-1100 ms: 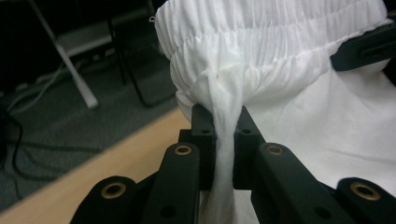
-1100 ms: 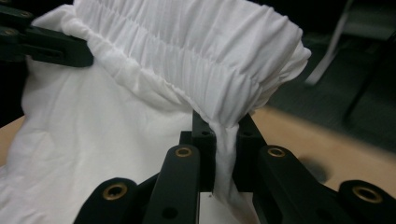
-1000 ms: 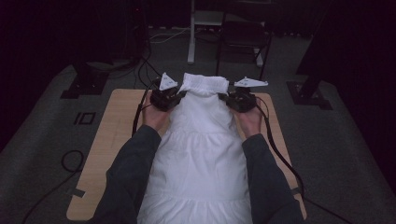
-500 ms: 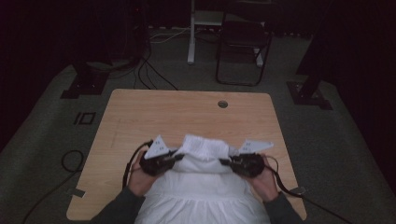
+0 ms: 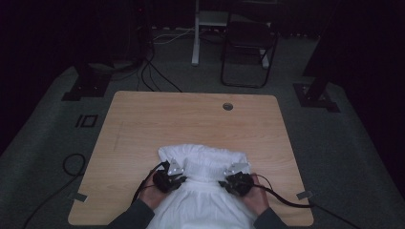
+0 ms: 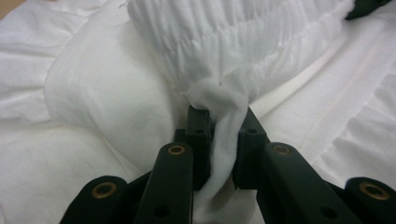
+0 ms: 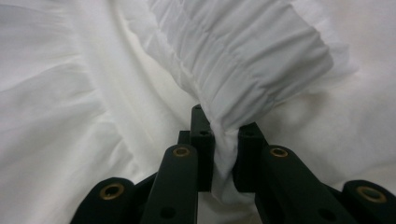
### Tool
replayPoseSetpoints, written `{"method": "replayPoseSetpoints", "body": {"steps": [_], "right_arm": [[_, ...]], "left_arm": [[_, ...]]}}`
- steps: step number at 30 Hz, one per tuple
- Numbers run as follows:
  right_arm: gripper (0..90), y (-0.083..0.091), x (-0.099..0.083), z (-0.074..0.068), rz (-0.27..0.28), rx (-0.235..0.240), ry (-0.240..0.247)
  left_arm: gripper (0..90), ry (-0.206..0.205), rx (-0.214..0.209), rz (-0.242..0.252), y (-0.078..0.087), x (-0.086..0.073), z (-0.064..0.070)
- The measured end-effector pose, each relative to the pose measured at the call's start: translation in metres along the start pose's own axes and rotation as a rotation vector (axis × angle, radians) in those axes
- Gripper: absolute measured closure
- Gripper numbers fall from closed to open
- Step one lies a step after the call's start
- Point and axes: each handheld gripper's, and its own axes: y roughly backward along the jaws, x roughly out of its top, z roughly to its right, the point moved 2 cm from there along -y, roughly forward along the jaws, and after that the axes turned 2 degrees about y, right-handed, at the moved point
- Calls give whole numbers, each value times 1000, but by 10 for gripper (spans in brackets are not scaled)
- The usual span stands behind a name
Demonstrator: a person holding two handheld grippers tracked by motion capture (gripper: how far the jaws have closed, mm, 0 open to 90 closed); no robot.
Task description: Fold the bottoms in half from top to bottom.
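Note:
A white garment (image 5: 203, 191) with a gathered, ruffled band lies bunched at the near edge of the wooden table (image 5: 143, 124) and hangs over it toward the person. My left gripper (image 5: 173, 177) is shut on a twisted corner of the white garment (image 6: 219, 100) at the band's left end. My right gripper (image 5: 235, 180) is shut on the pleated band of the garment (image 7: 243, 70) at its right end. In both gripper views the cloth is pinched between the black jaws. A hand holds each gripper from below.
A round cable hole (image 5: 228, 106) sits near the table's far edge. Beyond the table stand a dark chair (image 5: 248, 47) and a white post (image 5: 196, 33). Cables (image 5: 157, 76) run on the grey floor. Bare tabletop lies beyond the garment.
Both grippers have pulled the garment's band from the table's far edge back to the near edge, so the cloth now lies bunched near the person instead of spread along the table.

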Motion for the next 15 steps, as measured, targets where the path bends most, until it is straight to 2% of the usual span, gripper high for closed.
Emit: {"method": "replayPoseSetpoints", "body": {"steps": [1,2,3,5,11,13,15], "right_arm": [[816,-5,5,11,3,-25,-8],[817,-9,10,22,7,-37,-20],[817,-14,15,32,9,-36,-35],[817,-22,25,48,13,-35,-64],[809,-44,50,67,29,-110,-85],[808,-51,56,77,54,-113,-105],[808,-57,63,88,59,-121,-137]], "left_arm": [[795,5,0,1,-2,3,-1],[795,-11,11,5,-6,6,-3],[794,-24,21,7,-10,9,-7],[794,-22,44,16,-17,17,-21],[794,-11,140,9,-41,47,-73],[793,-4,165,-2,-49,57,-84],[792,-15,204,-4,-57,67,-91]]}}
